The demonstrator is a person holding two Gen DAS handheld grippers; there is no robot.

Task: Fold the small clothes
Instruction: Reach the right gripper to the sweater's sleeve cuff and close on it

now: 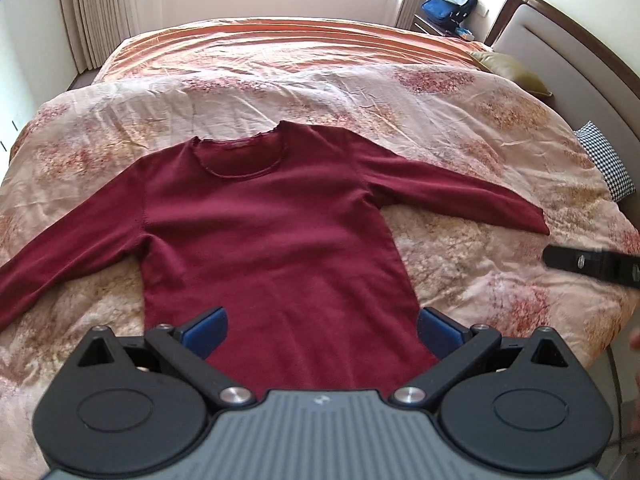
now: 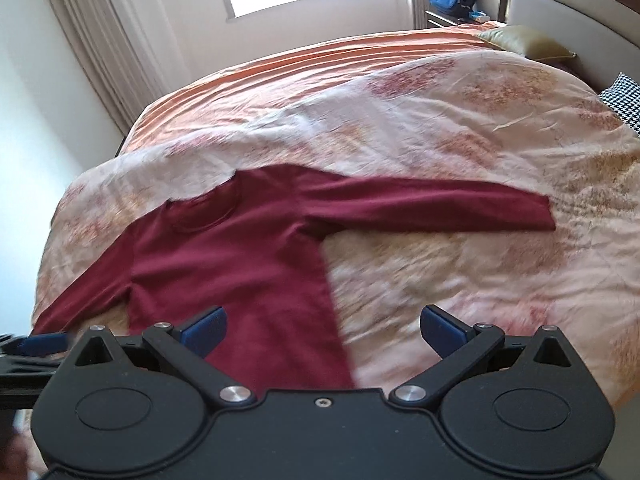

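- Burgundy knit sweater (image 1: pixel 272 232) lay flat, front up, on the floral quilt (image 1: pixel 460 120) of the bed, neckline away from me, hem nearest the rig, both sleeves spread out to the sides.
- Left gripper (image 1: pixel 322 330) hovered over the hem, blue pads well apart, nothing between them.
- Right gripper (image 2: pixel 322 332) hung off the sweater's right edge, over hem and bare quilt; its jaws also stood wide and empty. That view was blurred with motion.
- Right sleeve (image 2: pixel 432 208) stretched straight out, cuff well clear of the body; left sleeve (image 1: pixel 68 256) angled down toward the near left.
- Handling, as I judged it: soft, light, limp knit. It would drape and sag from any pinch point and probably drag on the wrinkled quilt rather than slide cleanly.
- Best holds, in my view: cuff of a sleeve to lay it across the chest, then hem corners or shoulder seam for the body fold. A pinch in mid-panel would only bunch it.
- Risk I noted: pads picking up quilt along with the knit.
- No fold was made yet; the garment looked fully spread.
- Blue backpack (image 1: pixel 450 4) on the nightstand and pillows near the headboard lay well apart from the work.
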